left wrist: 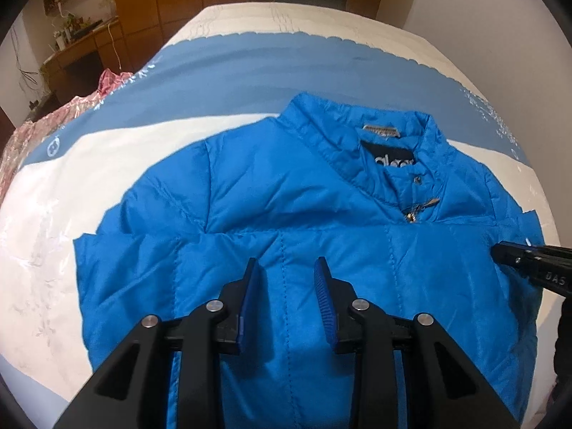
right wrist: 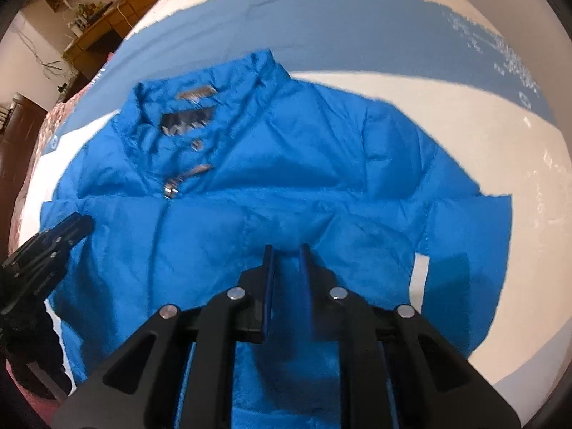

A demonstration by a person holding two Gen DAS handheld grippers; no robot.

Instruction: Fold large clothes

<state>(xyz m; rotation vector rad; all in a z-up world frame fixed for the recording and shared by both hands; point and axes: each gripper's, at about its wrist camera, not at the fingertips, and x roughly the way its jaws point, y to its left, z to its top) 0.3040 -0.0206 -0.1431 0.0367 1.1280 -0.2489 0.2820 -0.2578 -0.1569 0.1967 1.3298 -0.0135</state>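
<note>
A bright blue puffer jacket [left wrist: 286, 186] lies front up on the bed, its collar [left wrist: 393, 132] toward the far side and its zipper pull [left wrist: 425, 203] near the neck. Both sleeves seem tucked in, leaving straight side edges. My left gripper [left wrist: 286, 264] hovers over the jacket's left chest, open, with nothing between its blue pads. My right gripper [right wrist: 286, 250] hangs over the jacket [right wrist: 304, 164] on the other side, its jaws a narrow gap apart and only the fabric below showing through. Each gripper's tip shows in the other's view: the right gripper [left wrist: 500, 250] and the left gripper [right wrist: 77, 223].
The bed cover [left wrist: 53, 250] is white with a broad blue band [left wrist: 250, 60] behind the jacket. A pink cloth [left wrist: 21, 132] lies at the bed's left edge. A wooden wardrobe [left wrist: 161, 7] and a cluttered desk [left wrist: 78, 46] stand beyond the bed.
</note>
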